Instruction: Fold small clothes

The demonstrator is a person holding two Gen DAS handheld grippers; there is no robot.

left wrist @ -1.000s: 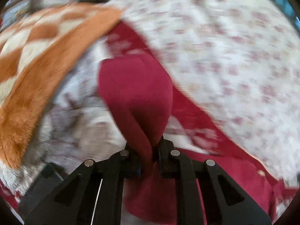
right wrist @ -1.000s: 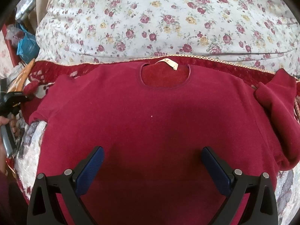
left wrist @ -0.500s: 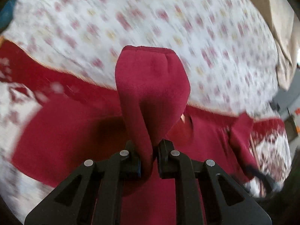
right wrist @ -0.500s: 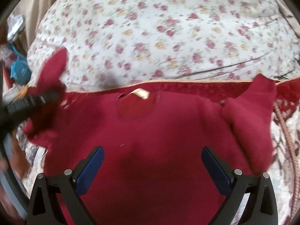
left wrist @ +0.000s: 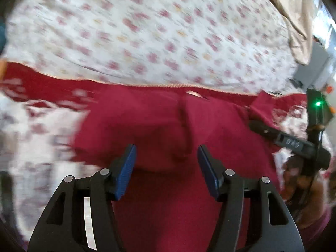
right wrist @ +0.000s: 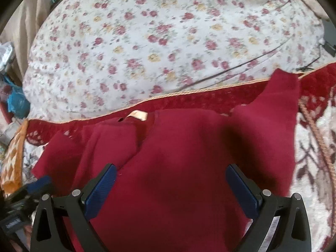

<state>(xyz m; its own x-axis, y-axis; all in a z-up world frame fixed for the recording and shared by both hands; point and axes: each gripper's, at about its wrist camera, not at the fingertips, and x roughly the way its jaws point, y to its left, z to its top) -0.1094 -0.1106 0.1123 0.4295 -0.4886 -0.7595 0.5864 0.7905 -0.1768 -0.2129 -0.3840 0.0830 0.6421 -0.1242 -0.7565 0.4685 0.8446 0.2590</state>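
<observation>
Red sweater (right wrist: 178, 157) lies flat on patterned rug (right wrist: 315, 157), neckline at 12 o'clock toward floral quilt (right wrist: 157, 42), left sleeve (right wrist: 109, 145) folded across chest, left gripper (left wrist: 167, 163) opening with nothing pinched, right gripper (right wrist: 171, 185) released, empty above it.

The sweater (right wrist: 178, 168) is lying flat on the rug (right wrist: 315, 147) — one sleeve (right wrist: 109, 138) folded over its chest — with the quilt (right wrist: 168, 42) lying behind its collar.
</observation>
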